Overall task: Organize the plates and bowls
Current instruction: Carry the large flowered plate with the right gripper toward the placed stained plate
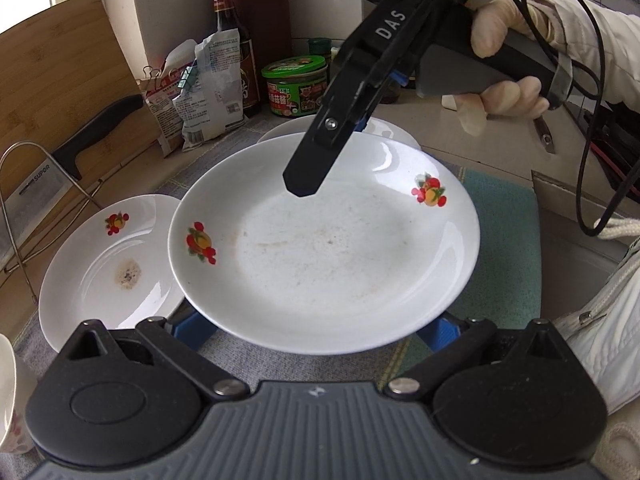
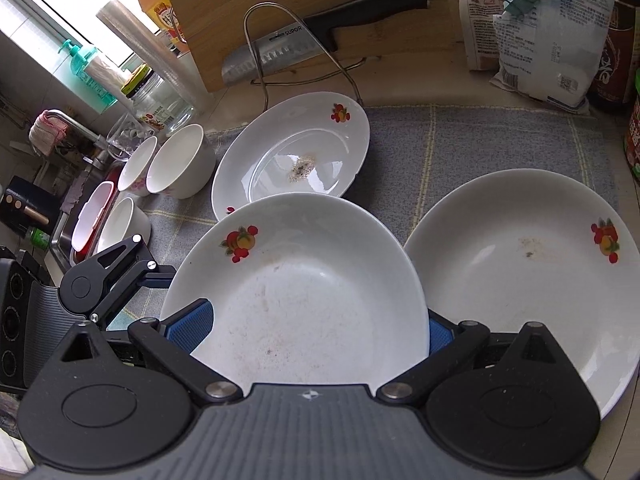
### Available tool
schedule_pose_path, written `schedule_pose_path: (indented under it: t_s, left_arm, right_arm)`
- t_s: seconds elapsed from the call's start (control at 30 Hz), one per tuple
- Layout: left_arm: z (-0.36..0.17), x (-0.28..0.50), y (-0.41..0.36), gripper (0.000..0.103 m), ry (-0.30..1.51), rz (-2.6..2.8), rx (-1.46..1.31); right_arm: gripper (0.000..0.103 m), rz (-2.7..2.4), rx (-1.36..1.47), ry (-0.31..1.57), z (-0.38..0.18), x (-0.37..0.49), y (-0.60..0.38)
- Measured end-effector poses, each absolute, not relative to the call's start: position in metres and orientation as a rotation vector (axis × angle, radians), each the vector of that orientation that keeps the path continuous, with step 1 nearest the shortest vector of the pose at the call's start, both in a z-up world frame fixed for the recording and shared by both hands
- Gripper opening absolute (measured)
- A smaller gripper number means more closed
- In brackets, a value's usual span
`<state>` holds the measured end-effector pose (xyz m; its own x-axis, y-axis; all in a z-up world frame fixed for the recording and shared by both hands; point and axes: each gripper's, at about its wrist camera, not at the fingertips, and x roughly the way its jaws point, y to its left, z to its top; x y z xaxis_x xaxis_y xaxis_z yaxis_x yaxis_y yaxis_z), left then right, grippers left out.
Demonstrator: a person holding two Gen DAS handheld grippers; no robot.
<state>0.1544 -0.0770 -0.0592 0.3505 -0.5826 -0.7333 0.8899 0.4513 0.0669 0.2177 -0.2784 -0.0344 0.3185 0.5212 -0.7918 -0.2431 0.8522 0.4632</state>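
A white plate with fruit prints (image 1: 320, 248) (image 2: 304, 288) sits higher than its neighbours and overlaps their rims; what bears it is hidden. My left gripper (image 1: 316, 332) (image 2: 104, 280) is open, its blue fingers (image 1: 196, 328) spread under the plate's near rim. My right gripper (image 2: 320, 332) (image 1: 332, 156) is open astride the far rim, one finger over the inside and the other outside. A stained plate (image 1: 112, 268) (image 2: 296, 152) and a third plate (image 1: 384, 128) (image 2: 520, 264) lie on the grey mat (image 2: 460, 148). Three bowls (image 2: 180, 164) stand at the mat's left end.
A cleaver (image 2: 320, 36) rests in a wire rack against a wooden board (image 1: 60, 80). Bags, a dark bottle and a green-lidded jar (image 1: 296, 88) line the back. A sink edge (image 2: 60, 240) is beyond the bowls. A gloved hand (image 1: 500, 40) holds the right gripper.
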Motion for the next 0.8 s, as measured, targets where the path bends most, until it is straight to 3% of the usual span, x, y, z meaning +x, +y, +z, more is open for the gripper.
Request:
schedule_pose_path:
  t_s: [0.8]
  left_arm:
    - [-0.061,0.191,-0.145,0.102,0.722,-1.065,0.545]
  right_arm:
    - [0.103,0.445,0.359,1.097,-0.041,0.232,-0.360]
